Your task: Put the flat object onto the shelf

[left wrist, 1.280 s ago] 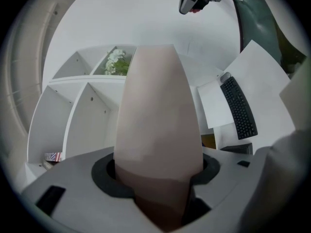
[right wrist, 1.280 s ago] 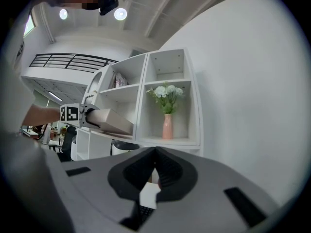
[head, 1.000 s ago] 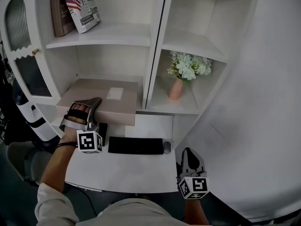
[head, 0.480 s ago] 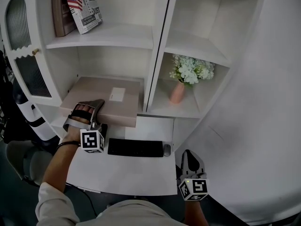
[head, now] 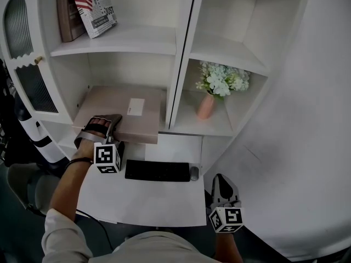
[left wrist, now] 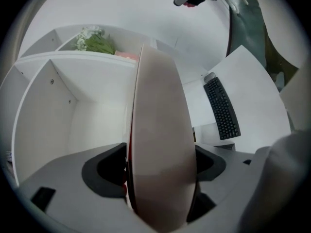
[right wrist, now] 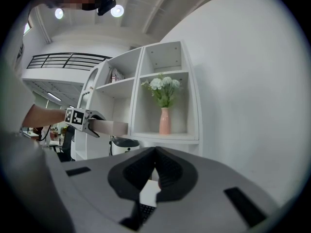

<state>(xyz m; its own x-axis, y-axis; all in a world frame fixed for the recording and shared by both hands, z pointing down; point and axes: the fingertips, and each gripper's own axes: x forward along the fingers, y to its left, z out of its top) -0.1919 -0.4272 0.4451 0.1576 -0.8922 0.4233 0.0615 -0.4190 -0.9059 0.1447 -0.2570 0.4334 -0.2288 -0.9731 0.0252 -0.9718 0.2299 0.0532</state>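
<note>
flat beige box (head: 123, 109) with a white label on top, lying level in the lower left compartment of a white shelf unit (head: 181, 59), mostly inside, near edge seeming to jut a little toward the desk (head: 148, 199). left gripper (head: 103, 124) at the near left corner of the box, one jaw above the edge and one below, jaws just been opening, standing wide with the box between them but not pinched. right gripper (head: 222, 188) low at the near right, off the desk edge, jaws closed together on nothing.

probably light and stiff, judging by the straight, unsagging top. smooth card-like skin, likely to slide easily on the painted board. thin enough for one jaw span. best taken at the middle of the near edge rather than a corner, to keep it from twisting. not fragile by the look of it, contents unknown.

shelf board white, smooth and level, bare around the box. right of the divider, a pink vase (head: 205, 105) of pale flowers. on the upper left shelf, books (head: 82, 7) leaning. on the desk, a black keyboard (head: 157, 170) and a mouse (head: 194, 172), just near of the box. far left, a cabinet door (head: 19, 21) with ribbed glass. plain white wall (head: 307, 119) to the right.
</note>
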